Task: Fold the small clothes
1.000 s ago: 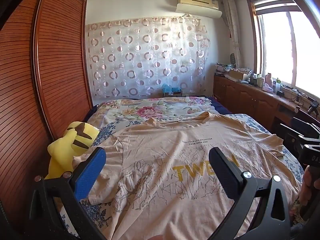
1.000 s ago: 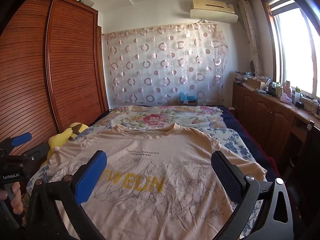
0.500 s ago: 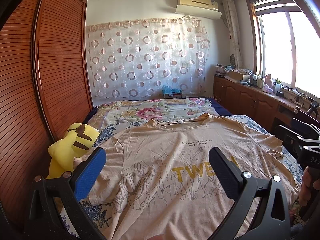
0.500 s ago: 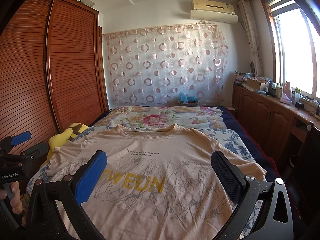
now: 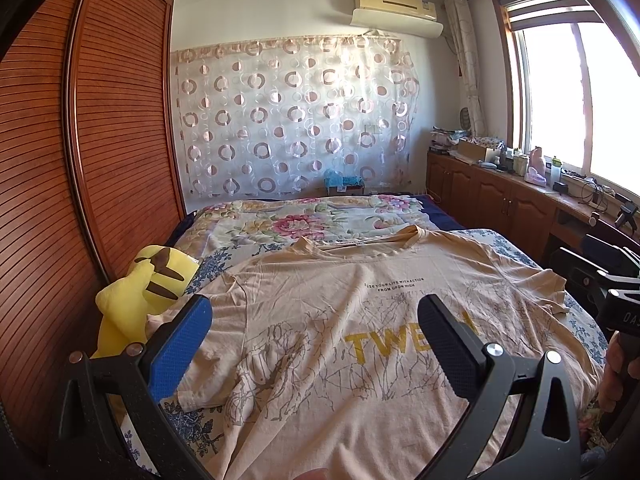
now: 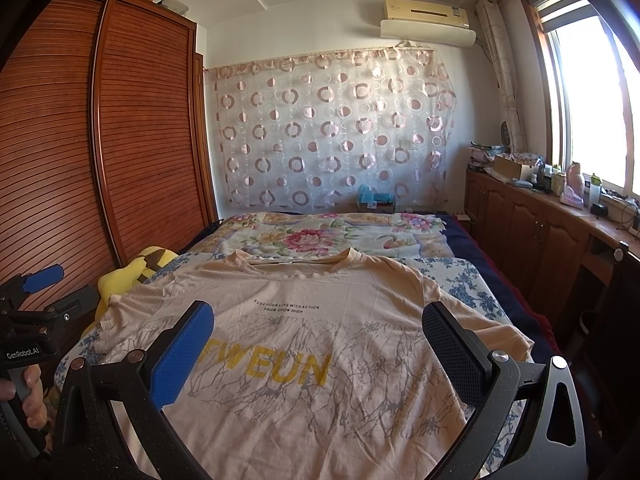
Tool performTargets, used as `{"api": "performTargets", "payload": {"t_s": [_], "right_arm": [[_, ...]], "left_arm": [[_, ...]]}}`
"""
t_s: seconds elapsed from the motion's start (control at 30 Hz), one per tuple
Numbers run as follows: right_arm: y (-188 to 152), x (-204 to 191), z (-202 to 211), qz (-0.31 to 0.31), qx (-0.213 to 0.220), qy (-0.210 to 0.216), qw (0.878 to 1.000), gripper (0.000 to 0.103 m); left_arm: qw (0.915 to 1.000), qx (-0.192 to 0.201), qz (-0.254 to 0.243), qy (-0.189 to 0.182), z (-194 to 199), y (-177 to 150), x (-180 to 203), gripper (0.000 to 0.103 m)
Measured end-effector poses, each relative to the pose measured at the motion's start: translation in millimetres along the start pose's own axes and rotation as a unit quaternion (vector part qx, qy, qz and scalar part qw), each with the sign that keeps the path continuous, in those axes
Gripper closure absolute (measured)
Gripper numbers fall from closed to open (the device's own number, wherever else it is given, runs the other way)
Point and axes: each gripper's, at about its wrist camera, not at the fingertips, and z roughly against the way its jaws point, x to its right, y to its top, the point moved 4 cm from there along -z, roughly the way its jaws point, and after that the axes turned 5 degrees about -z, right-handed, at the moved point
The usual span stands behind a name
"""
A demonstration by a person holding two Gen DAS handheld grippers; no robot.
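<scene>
A beige T-shirt (image 5: pixel 320 344) with yellow letters and grey line print lies spread face up on the bed, collar away from me; it also shows in the right wrist view (image 6: pixel 304 328). Its left sleeve is rumpled. My left gripper (image 5: pixel 316 324) is open and empty above the shirt's lower left part. My right gripper (image 6: pixel 318 330) is open and empty above the shirt's lower middle. Each gripper shows at the edge of the other's view, the left one (image 6: pixel 28 304) and the right one (image 5: pixel 600 280).
A yellow plush toy (image 5: pixel 140 296) lies at the bed's left edge against the wooden wardrobe (image 5: pixel 80 160). A floral quilt (image 5: pixel 312 224) covers the bed's far end. A cluttered wooden cabinet (image 5: pixel 520 200) runs under the window on the right.
Both grippers have stayed nearly still and open. The left view has tilted slightly. The shirt has not moved.
</scene>
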Motion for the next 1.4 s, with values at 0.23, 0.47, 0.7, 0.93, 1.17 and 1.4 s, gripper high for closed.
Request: {"api": "performTargets", "payload": {"t_s": [0.23,0.47,0.7,0.93,1.17,1.4], "right_arm": [[0.0,0.2,0.4,0.000,0.000,0.000,1.000,0.000],[-0.6,0.3,0.4,-0.001,0.000,0.000,1.000,0.000],[0.0,-2.3,-0.1,0.000,0.000,-0.001,1.000,0.000],[-0.2,-2.6,-0.3,0.000,0.001,-0.001,1.000,0.000],[-0.2,-2.4,-0.3,0.000,0.001,-0.001,1.000,0.000],[-2.7,-3.0,-2.6,0.000,-0.005,0.001,1.000,0.000]], "left_arm": [[1.0000,0.000,0.000,0.001,-0.8,-1.2,1.0,0.000],[1.0000,0.001,0.000,0.001,-0.4,-0.6,0.7,0.000],[1.0000,0.001,0.000,0.001,-0.8,-1.2,1.4,0.000],[1.0000,0.001,0.000,0.001,-0.8,-1.2,1.5,0.000],[1.0000,0.000,-0.001,0.001,0.1,-0.2,1.1,0.000],[0.9999,-0.010,0.000,-0.002,-2.8,1.9,2.7,0.000]]}}
